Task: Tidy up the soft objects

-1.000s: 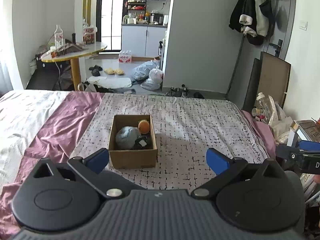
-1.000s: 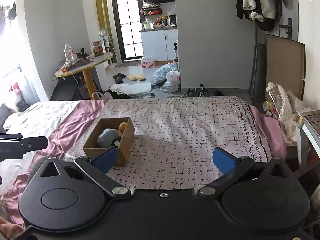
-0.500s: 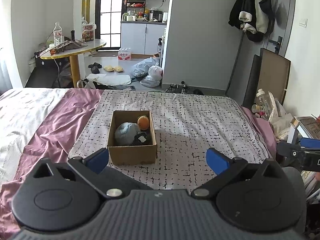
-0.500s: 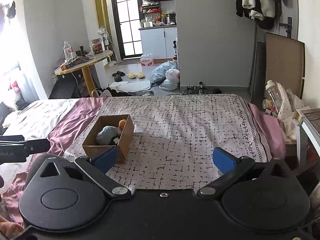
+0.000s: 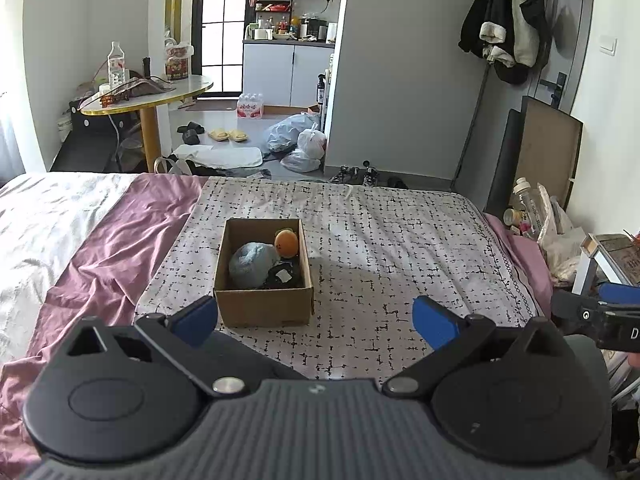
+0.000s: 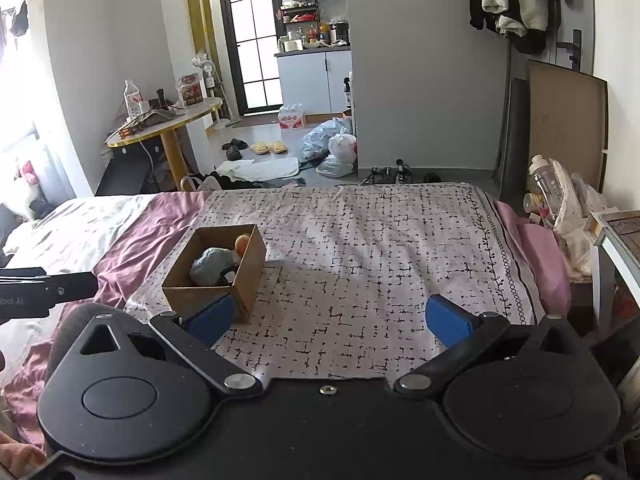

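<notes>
Both grippers were spread wide and empty, the left gripper (image 5: 316, 320) and the right gripper (image 6: 328, 320). Beyond them, one cardboard box (image 5: 264, 308) on the bed (image 5: 380, 248) held three soft toys: grey (image 5: 250, 262), black (image 5: 282, 276), orange (image 5: 287, 242). They looked light and squashy; a pinch at the middle should hold

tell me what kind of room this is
Most likely a small studio flat, seen from the bed. A bed with a patterned sheet fills the foreground, a kitchenette with cabinets shows through the opening beyond, and coats hang by the door. A cardboard box of soft toys sits on the bed.
</notes>
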Tool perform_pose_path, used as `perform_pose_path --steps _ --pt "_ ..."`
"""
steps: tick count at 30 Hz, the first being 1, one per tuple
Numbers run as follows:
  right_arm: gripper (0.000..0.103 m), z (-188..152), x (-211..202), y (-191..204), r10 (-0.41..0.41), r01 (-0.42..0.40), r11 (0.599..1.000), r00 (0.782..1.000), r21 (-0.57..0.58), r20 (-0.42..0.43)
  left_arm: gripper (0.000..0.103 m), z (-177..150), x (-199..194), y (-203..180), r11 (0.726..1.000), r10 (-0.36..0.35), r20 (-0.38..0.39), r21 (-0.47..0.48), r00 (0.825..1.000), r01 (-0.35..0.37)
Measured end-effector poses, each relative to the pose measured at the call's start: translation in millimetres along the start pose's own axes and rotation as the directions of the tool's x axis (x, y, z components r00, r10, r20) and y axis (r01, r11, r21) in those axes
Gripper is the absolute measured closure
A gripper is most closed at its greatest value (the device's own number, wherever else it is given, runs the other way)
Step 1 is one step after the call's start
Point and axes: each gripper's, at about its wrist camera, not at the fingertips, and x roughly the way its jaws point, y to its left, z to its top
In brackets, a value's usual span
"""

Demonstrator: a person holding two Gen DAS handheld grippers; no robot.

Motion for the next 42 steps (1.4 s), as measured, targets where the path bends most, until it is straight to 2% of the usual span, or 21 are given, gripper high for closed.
perform_pose_path --steps 42 --pt "0.0 -1.3 -1.2 -10.8 -0.009 0.009 0.999 1.0 0.04 0.011 0.0 -4.5 3.9 14.8 1.0 -0.017 -0.013 -0.026 1.0 0.017"
